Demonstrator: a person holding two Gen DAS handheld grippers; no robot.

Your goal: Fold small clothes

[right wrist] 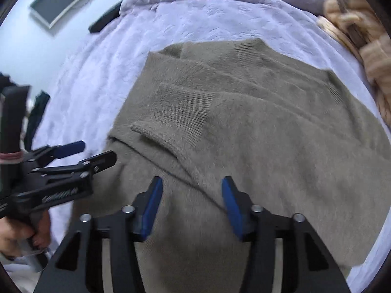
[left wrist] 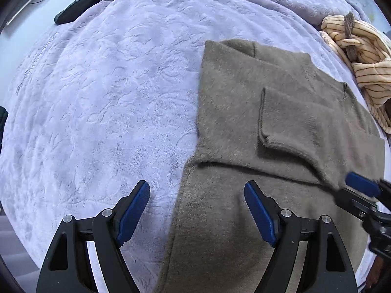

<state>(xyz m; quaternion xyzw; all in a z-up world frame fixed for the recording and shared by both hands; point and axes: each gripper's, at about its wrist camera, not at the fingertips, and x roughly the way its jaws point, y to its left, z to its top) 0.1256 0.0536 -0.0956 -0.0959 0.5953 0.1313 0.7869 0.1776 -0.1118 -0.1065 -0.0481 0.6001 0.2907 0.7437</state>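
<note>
Sweater point(left wrist: 281, 127), fuzzy olive knit with ribbed cuff, is lying folded on the plush lavender blanket point(left wrist: 102, 102); left tool point(left wrist: 196, 210) and right tool point(right wrist: 191, 207) are hovering released.

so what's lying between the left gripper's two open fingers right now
In the left wrist view, the left gripper straddles the left edge of the taupe sweater: sweater fabric on the right side of the gap, bare lavender blanket on the left.
</note>
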